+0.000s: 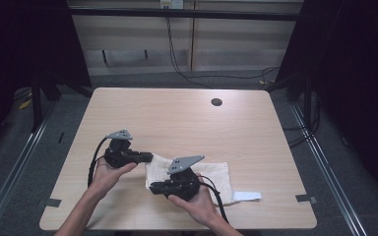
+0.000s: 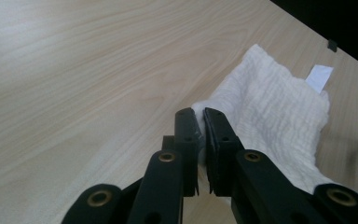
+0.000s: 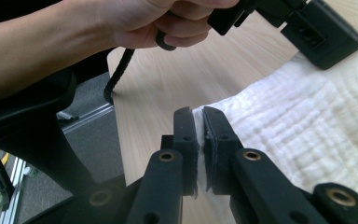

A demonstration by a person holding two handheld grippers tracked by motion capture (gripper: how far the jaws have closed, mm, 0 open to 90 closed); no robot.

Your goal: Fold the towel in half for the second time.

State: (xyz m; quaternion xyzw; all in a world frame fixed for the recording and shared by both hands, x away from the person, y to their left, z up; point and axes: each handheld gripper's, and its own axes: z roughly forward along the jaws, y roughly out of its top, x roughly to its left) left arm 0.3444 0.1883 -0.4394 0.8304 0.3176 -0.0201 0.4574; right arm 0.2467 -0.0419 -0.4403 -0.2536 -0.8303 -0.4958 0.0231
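- My left gripper [image 1: 146, 157] has its jaws closed down narrow on a corner of the white cloth [image 1: 211, 178]; in the left gripper view the fabric [image 2: 279, 107] is pinched in the thin slit between my two black jaws, right at their tips.
- From that pinch the cloth runs away from my left jaws, up and to the right across the pale wooden table [image 2: 74, 70], with a small white label [image 2: 319, 77] at its far end.
- My right gripper [image 1: 158, 188] is likewise clamped tight on the cloth: in the right gripper view an edge of the fabric [image 3: 307, 126] sits between my jaws at their tips, and the rest spreads off to the right of them.
- In the high view the cloth lies at the near middle of the table [image 1: 177, 113], my left gripper at its far left corner and my right gripper at its near left edge, the two close together.
- Beyond my right jaws I see my left hand [image 3: 168, 18] gripping its gripper's body just above the cloth.
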